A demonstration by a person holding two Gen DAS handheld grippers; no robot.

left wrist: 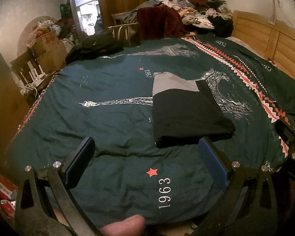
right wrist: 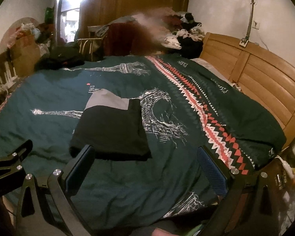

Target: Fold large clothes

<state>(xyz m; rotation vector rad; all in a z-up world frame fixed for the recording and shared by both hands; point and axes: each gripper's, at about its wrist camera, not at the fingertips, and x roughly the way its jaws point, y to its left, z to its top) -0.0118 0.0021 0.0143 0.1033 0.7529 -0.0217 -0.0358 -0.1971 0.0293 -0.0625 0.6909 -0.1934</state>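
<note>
A folded black and grey garment (left wrist: pixel 186 110) lies flat on the dark green bedspread (left wrist: pixel 108 90); it also shows in the right wrist view (right wrist: pixel 112 129). My left gripper (left wrist: pixel 147 157) is open and empty, just short of the garment's near edge. My right gripper (right wrist: pixel 145 161) is open and empty, its left finger (right wrist: pixel 82 163) in front of the garment's near edge. The right gripper shows at the right edge of the left wrist view (left wrist: pixel 291 137), and the left gripper shows at the left edge of the right wrist view (right wrist: pixel 11 159).
A pile of loose clothes (left wrist: pixel 196 13) lies at the far end of the bed. A wooden headboard (right wrist: pixel 255 82) runs along the right. A dark heap of clothes (left wrist: pixel 96 45), a chair (left wrist: pixel 123 29) and boxes (left wrist: pixel 47 45) stand at the far left.
</note>
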